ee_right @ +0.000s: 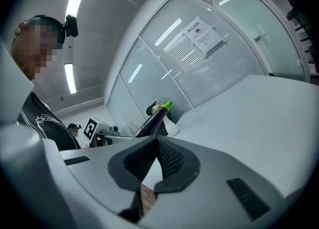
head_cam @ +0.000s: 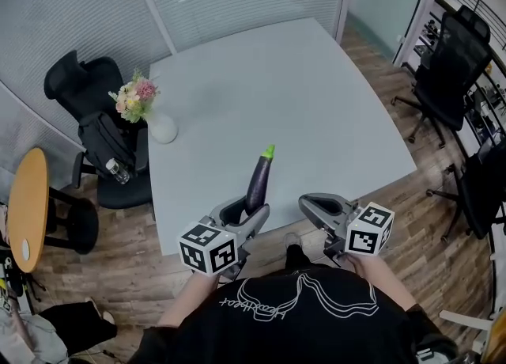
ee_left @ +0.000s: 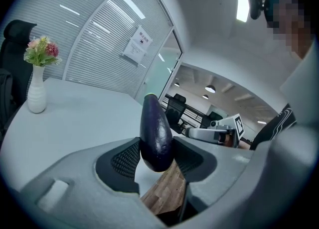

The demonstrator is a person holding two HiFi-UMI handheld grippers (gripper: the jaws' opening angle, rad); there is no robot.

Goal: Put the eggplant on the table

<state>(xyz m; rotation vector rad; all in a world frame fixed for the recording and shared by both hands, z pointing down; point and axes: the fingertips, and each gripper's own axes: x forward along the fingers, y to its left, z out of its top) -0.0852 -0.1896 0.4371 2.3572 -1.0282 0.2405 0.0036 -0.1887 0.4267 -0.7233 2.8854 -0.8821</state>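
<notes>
A pale grey table (head_cam: 300, 93) fills the room, with a black office chair (head_cam: 93, 109) at its left side. The person, whose black shirt (head_cam: 292, 319) carries white script too small to read, holds the left gripper (head_cam: 247, 216) at the near edge, jaws clamped on the thick end of a dark purple eggplant (head_cam: 259, 180) that tilts up over the tabletop, green stem away, while the right gripper (head_cam: 315, 206) just beside it has its jaws drawn together on nothing. A white vase (head_cam: 163, 128) of pink flowers (head_cam: 136, 100) stands on the left corner, and a white notice (ee_left: 137, 44) on the blinds (ee_left: 94, 49) bears print that cannot be read.
</notes>
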